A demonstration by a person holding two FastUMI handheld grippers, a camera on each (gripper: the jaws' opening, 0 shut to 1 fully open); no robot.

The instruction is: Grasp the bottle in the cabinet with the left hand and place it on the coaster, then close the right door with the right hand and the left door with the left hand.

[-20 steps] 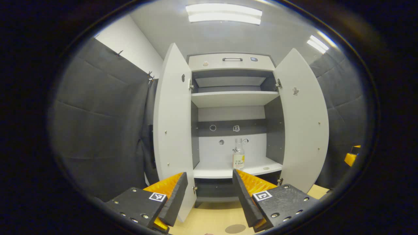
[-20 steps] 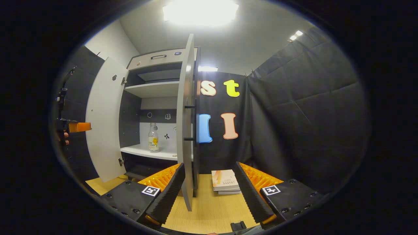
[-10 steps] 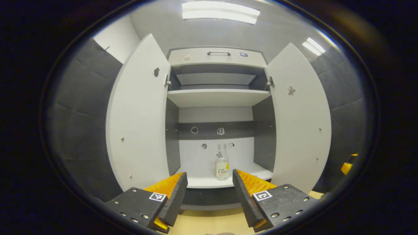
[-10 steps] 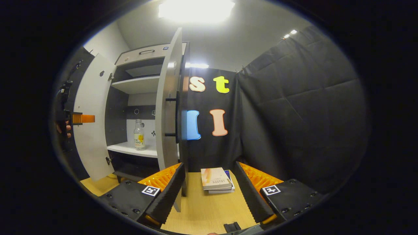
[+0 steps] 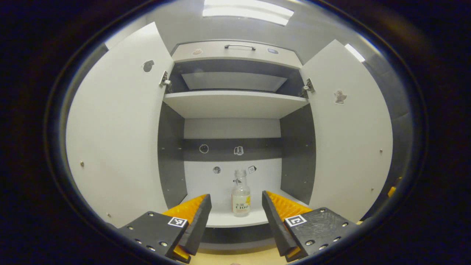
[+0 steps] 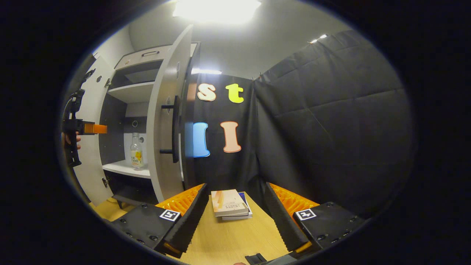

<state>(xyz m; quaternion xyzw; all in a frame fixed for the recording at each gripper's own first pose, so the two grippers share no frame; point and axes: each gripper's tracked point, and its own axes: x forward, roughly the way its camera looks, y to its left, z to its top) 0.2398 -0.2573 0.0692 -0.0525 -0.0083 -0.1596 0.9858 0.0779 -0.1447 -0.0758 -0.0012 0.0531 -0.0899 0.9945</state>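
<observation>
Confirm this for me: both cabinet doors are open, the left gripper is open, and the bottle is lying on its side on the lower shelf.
Not quite. In the left gripper view the bottle stands upright on the lower shelf, not on its side. Both doors, left and right, are open, and the left gripper is open.

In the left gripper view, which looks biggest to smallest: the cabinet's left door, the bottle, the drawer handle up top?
1. left door, though nearness may exaggerate it
2. bottle
3. drawer handle, thin, farther off
</observation>
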